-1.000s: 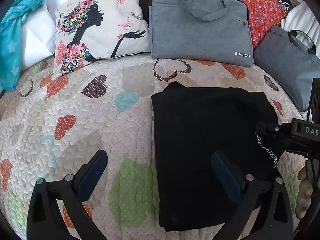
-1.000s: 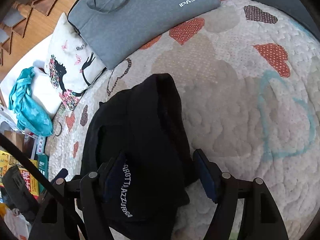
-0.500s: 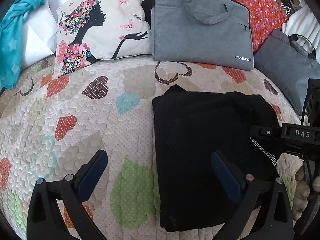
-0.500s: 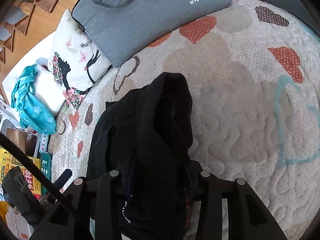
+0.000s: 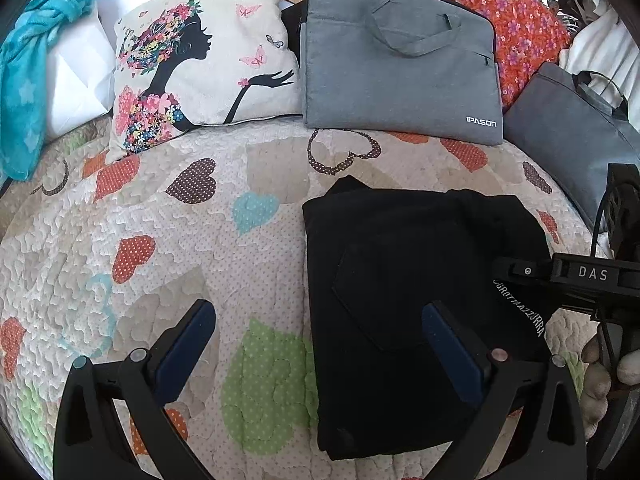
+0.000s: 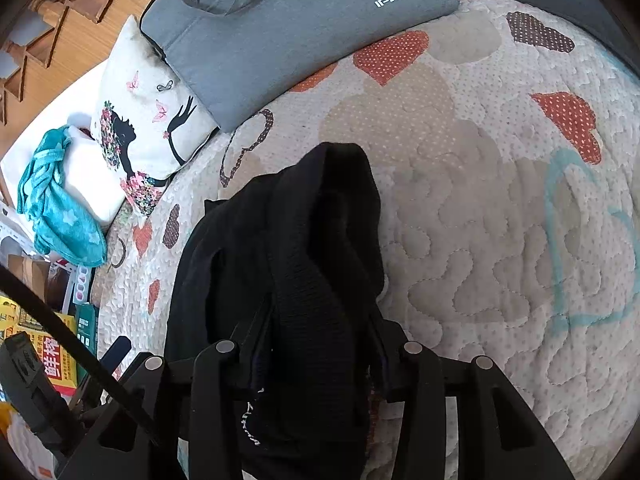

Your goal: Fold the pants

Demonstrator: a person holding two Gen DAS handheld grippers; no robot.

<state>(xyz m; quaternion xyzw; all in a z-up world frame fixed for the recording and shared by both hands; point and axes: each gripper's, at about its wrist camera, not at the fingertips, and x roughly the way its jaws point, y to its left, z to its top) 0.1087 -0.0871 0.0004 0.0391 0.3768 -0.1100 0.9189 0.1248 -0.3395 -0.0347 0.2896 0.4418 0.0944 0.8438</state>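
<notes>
Black pants [image 5: 404, 300] lie folded in a rough rectangle on the heart-patterned quilt [image 5: 200, 248]. My left gripper [image 5: 316, 336] is open and empty, hovering over the pants' left edge, its right finger above the cloth. My right gripper [image 6: 320, 344] is shut on the pants' waistband [image 6: 316, 300], which bunches up between the fingers; white lettering shows on the band. In the left wrist view the right gripper [image 5: 520, 276] grips the pants' right side.
A grey IPASON laptop bag [image 5: 400, 68], a printed cushion [image 5: 200, 68], a second grey bag [image 5: 572, 136] and a red floral pillow [image 5: 520, 20] line the far side. A teal cloth [image 5: 24, 80] lies at the left. Boxes [image 6: 44, 344] sit beside the bed.
My right gripper closed on the waistband, which was loose between open fingers a second ago, and the band has bunched up. My left gripper stayed open and nearly still.
</notes>
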